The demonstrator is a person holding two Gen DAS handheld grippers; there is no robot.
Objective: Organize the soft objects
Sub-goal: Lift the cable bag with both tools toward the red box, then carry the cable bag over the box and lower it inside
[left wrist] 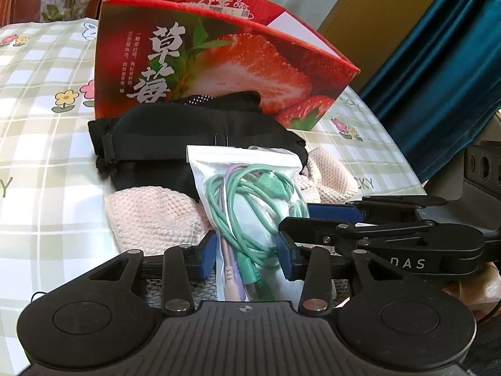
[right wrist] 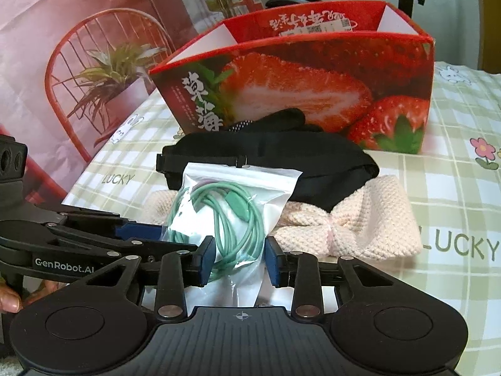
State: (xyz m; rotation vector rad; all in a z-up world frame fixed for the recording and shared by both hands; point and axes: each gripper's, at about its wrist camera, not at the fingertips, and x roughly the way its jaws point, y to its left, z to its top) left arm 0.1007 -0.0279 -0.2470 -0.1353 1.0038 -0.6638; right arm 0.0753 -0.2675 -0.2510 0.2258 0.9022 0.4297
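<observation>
I'm pinching the cable pouch [left wrist: 250,206] with both grippers, left gripper [left wrist: 247,250] and right gripper [right wrist: 239,258]; the eye mask [left wrist: 175,144] and knit headband [right wrist: 360,219] are waiting outside the strawberry box [left wrist: 219,62].

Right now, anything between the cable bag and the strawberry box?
Yes. The cable bag sits between both grippers' fingers, and the black strap item lies on the table directly in front of the strawberry box, over the pink knit piece. The box top is open.
</observation>
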